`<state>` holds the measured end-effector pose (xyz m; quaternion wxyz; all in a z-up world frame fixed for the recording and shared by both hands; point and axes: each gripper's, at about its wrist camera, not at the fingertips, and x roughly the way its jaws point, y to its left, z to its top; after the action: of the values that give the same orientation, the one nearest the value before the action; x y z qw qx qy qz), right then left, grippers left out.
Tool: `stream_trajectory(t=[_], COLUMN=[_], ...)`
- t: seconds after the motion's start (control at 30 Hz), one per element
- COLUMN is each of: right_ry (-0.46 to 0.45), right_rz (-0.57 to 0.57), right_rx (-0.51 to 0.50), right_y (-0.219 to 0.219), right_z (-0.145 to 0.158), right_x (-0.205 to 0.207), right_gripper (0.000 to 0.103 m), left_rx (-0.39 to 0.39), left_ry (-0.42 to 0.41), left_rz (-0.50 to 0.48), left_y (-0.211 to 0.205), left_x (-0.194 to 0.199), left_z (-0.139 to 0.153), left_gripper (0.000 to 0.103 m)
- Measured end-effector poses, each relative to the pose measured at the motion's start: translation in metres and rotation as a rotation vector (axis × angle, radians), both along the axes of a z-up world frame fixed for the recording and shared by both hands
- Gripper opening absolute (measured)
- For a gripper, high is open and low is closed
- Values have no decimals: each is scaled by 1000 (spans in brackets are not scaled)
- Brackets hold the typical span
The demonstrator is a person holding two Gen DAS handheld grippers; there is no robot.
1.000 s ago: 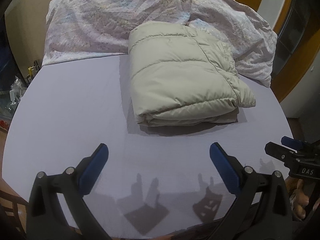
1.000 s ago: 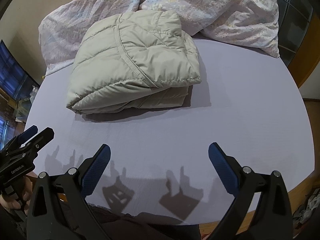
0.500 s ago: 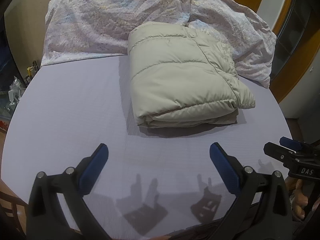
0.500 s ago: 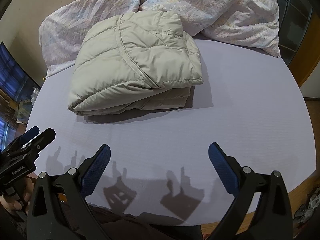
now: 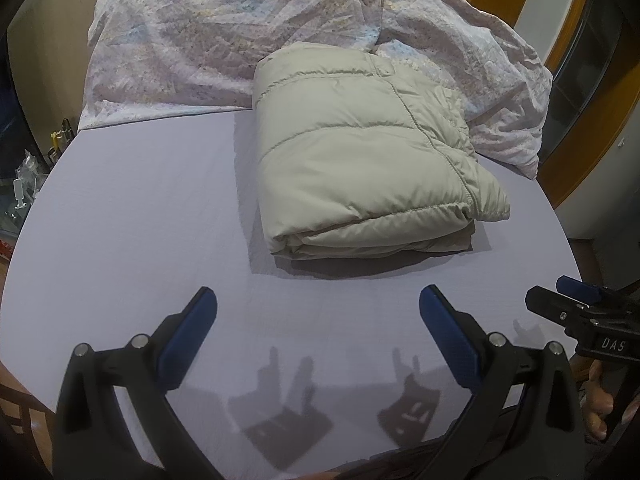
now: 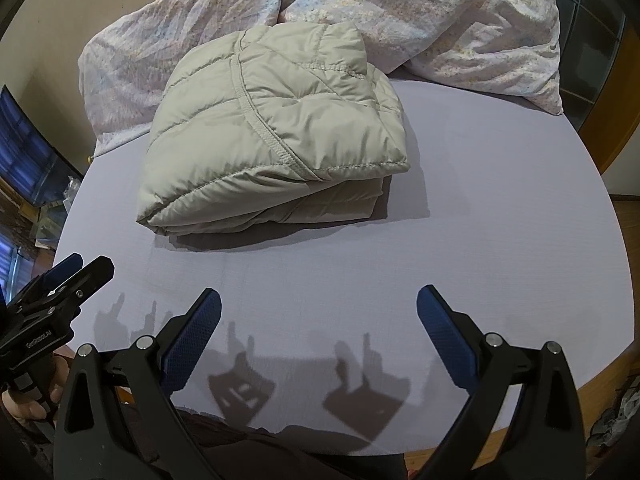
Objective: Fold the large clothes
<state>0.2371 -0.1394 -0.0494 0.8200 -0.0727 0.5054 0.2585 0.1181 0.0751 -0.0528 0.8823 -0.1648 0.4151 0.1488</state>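
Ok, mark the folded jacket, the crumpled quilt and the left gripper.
folded jacket (image 5: 360, 160), left wrist view, top quilted panel.
crumpled quilt (image 5: 200, 48), left wrist view, left patterned part.
left gripper (image 5: 318, 308), left wrist view, midway between fingertips.

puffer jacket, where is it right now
The folded puffer jacket lies on the lavender sheet, right of centre in the left wrist view, its far edge against the floral duvet, well ahead of both open claws.

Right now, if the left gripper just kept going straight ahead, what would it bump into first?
Probably the folded beige puffer jacket. The open left gripper points across bare lavender sheet toward the jacket's near edge. If it's angled downward, it might touch the sheet first; depth is hard to judge.
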Motion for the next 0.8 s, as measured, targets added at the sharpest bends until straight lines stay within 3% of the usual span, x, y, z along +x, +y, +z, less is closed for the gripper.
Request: stream_trajectory(t=[0.8], right_ry=[10], right_rz=[0], right_rx=[3], right_y=[1], right_z=[-4], right_x=[0], right_gripper=[100], left_rx=[-8], left_ry=[-7], left_rz=[-5], left_y=[-3], left_x=[4], left_z=[-2], left_gripper=[101])
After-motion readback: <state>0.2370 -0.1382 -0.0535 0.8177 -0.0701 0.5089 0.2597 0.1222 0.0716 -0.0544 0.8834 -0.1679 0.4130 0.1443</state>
